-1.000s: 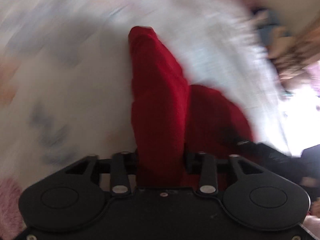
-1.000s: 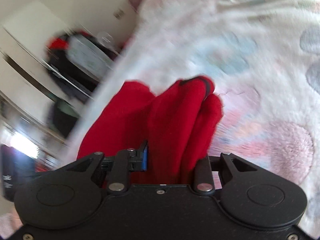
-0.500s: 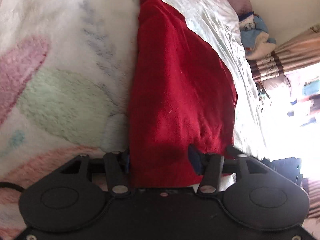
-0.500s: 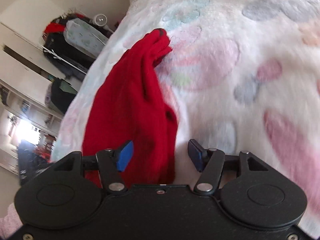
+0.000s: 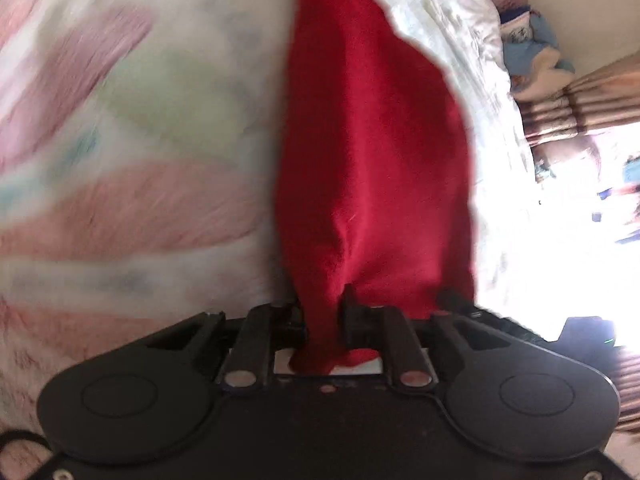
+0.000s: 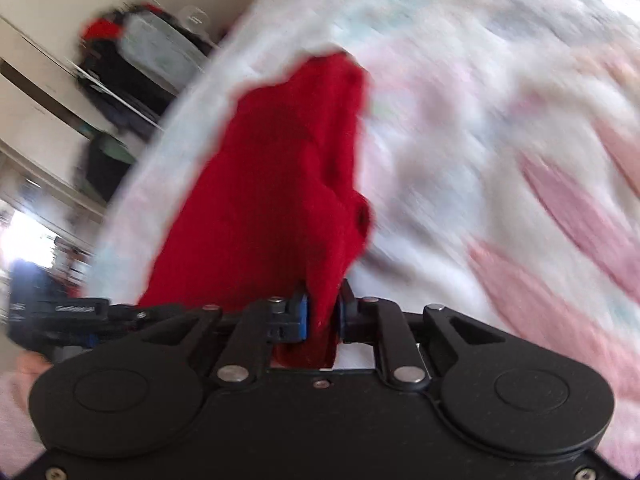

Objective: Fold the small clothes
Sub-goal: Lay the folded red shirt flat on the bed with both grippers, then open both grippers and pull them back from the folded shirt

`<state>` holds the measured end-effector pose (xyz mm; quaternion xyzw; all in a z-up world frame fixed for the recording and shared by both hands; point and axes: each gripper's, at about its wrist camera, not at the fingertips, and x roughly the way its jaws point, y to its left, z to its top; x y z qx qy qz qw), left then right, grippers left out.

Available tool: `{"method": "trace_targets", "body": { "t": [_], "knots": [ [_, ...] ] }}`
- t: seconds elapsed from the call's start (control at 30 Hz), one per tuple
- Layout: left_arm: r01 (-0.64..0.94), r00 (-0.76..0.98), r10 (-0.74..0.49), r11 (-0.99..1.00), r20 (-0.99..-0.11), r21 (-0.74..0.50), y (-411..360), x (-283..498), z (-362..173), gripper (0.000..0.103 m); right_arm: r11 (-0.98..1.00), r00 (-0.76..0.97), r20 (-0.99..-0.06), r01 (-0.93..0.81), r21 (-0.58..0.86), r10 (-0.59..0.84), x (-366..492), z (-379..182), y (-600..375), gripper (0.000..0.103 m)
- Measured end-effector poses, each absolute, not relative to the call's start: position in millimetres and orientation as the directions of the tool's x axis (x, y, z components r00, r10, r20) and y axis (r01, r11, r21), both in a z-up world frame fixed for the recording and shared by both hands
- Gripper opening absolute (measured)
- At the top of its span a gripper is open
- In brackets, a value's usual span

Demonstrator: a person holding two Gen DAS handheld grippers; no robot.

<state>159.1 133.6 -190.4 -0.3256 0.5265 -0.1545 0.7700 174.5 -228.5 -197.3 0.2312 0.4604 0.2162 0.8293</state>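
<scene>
A small red fleece garment lies stretched out on a fluffy white blanket with pink and green patches. My left gripper is shut on the near edge of the garment, and red cloth bunches between its fingers. In the right wrist view the same red garment runs away from me, and my right gripper is shut on its near edge. The other gripper shows at the left edge of that view. Both views are motion-blurred.
The blanket covers a bed. Beyond the bed's edge stand a blue-and-white soft toy, striped curtains by a bright window, and dark shelving with bags against a wall.
Both grippers were open around the garment's edge half a second ago and have shut on it. A second ago they held it bunched. Both views are blurred by motion now.
</scene>
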Motion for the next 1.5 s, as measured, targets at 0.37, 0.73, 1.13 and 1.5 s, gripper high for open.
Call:
{"method": "trace_targets", "body": {
  "t": [0.37,0.73,1.13,1.5],
  "knots": [
    [-0.039,0.535,-0.429,0.848,-0.728,-0.528,150,129,-103,0.032,0.929,0.715,-0.593,-0.278,0.245,0.37,151,-129,-209,0.025],
    [-0.08,0.517,-0.414,0.848,-0.749,-0.524,115,175,-161,0.032,0.963,0.687,-0.675,-0.208,0.173,0.27,218,-171,-158,0.014],
    [0.018,0.602,-0.433,0.847,-0.67,-0.531,115,104,-142,0.032,0.934,0.724,-0.59,-0.263,0.244,0.358,133,-145,-173,0.015],
    [-0.035,0.573,-0.41,0.853,-0.71,-0.521,110,103,-154,0.032,0.965,0.682,-0.686,-0.222,0.138,0.255,130,-167,-161,0.015]
  ]
}}
